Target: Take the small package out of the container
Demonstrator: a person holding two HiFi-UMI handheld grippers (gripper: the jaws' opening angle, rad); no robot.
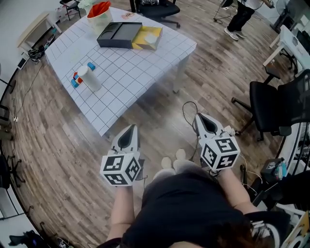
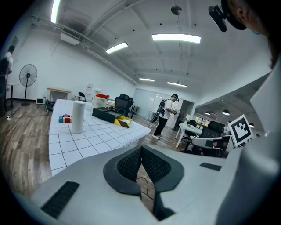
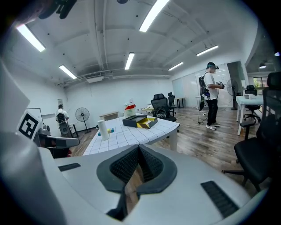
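Note:
On the white gridded table (image 1: pixel 131 72), at its far end, lies a dark flat box (image 1: pixel 119 35) with a yellow box (image 1: pixel 147 38) against its right side. Behind them stands a pale tub (image 1: pixel 99 19) with something red (image 1: pixel 100 8) in it. Both grippers hang over the wooden floor, short of the table's near corner. My left gripper (image 1: pixel 130 130) is shut and empty, with its pads meeting at the tips (image 2: pixel 141 147). My right gripper (image 1: pixel 202 119) is likewise shut with nothing in it (image 3: pixel 138 147). The dark box (image 3: pixel 135 120) and the yellow box (image 3: pixel 148 124) also show far ahead in the right gripper view.
A white roll (image 1: pixel 89 78) stands by small red and blue blocks (image 1: pixel 76 80) on the table's left part. Black office chairs (image 1: pixel 283 106) are at the right. A person (image 3: pixel 211 96) stands beyond the table, and a fan (image 2: pixel 27 77) at the far wall.

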